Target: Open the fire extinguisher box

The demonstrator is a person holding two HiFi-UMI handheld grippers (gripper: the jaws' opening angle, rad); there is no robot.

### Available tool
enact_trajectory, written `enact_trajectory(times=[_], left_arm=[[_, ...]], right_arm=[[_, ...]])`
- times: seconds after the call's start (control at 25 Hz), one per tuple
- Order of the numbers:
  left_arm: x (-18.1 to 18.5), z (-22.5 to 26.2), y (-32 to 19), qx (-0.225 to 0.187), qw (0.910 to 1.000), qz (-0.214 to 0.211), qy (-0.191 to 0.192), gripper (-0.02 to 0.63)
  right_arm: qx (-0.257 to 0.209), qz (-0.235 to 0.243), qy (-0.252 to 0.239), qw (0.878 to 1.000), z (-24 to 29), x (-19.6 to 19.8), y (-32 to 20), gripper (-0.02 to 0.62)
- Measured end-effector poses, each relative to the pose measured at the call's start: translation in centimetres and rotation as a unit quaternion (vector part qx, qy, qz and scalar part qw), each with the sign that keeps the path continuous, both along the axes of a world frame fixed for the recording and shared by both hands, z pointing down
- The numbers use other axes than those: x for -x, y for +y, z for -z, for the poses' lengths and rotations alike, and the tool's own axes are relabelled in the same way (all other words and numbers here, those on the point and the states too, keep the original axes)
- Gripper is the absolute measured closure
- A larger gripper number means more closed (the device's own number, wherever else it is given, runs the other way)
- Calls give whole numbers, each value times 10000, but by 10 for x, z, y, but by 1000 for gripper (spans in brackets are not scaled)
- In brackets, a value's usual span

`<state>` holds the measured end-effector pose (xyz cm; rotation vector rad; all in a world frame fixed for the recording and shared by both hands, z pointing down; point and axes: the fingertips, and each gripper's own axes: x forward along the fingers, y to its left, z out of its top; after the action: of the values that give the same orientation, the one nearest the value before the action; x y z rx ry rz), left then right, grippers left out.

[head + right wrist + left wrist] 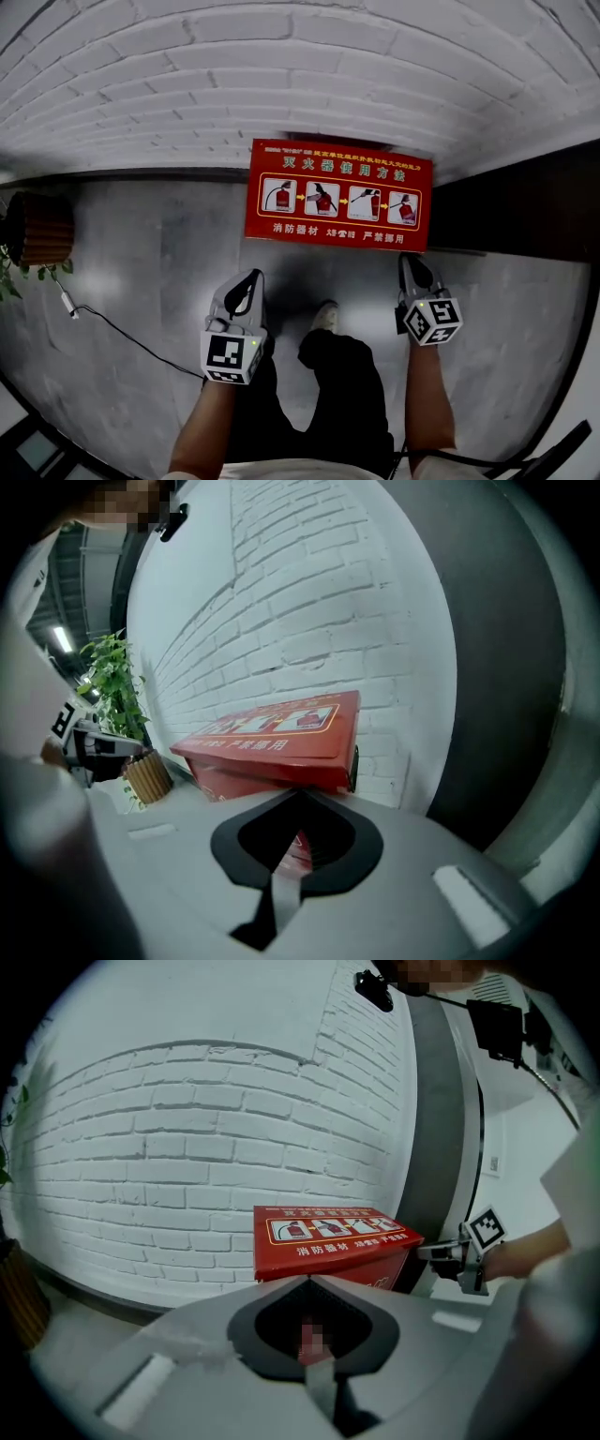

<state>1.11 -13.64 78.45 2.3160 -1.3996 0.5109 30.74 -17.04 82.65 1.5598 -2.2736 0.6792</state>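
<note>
The red fire extinguisher box [337, 192] stands on the floor against the white brick wall, its lid printed with instruction pictures. It also shows ahead of the jaws as the box [328, 1237] and, from its right end, as the box [272, 747]. From these views I cannot tell whether the lid is fully down. My left gripper [251, 279] hovers short of the box's front left, apart from it, jaws shut and empty [306, 1279]. My right gripper [411, 261] is close to the front right corner, jaws also shut and empty [300, 791].
A wicker planter [42, 228] with a green plant stands at the left by the wall. A thin cable [122, 333] runs across the grey floor. A dark wall panel [525, 202] lies right of the box. The person's shoe [325, 317] is between the grippers.
</note>
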Motion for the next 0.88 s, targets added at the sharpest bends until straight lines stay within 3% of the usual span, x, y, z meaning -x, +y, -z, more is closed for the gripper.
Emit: enact_trajectory(times=[0.32,0.56,0.88], left_arm=[[2,7,0,17,10000,-43,13,603],[3,13,4,3,9999,-125,-18,603],[-2,43,-23,-286,9995,12,110,603]], right_arm=[[-60,-310,83,9995,16,-1,-2,592],[-752,-298,93,9967,88,4,-7,592],[-1526,-218,-19,9880,180,-1,-85,592]])
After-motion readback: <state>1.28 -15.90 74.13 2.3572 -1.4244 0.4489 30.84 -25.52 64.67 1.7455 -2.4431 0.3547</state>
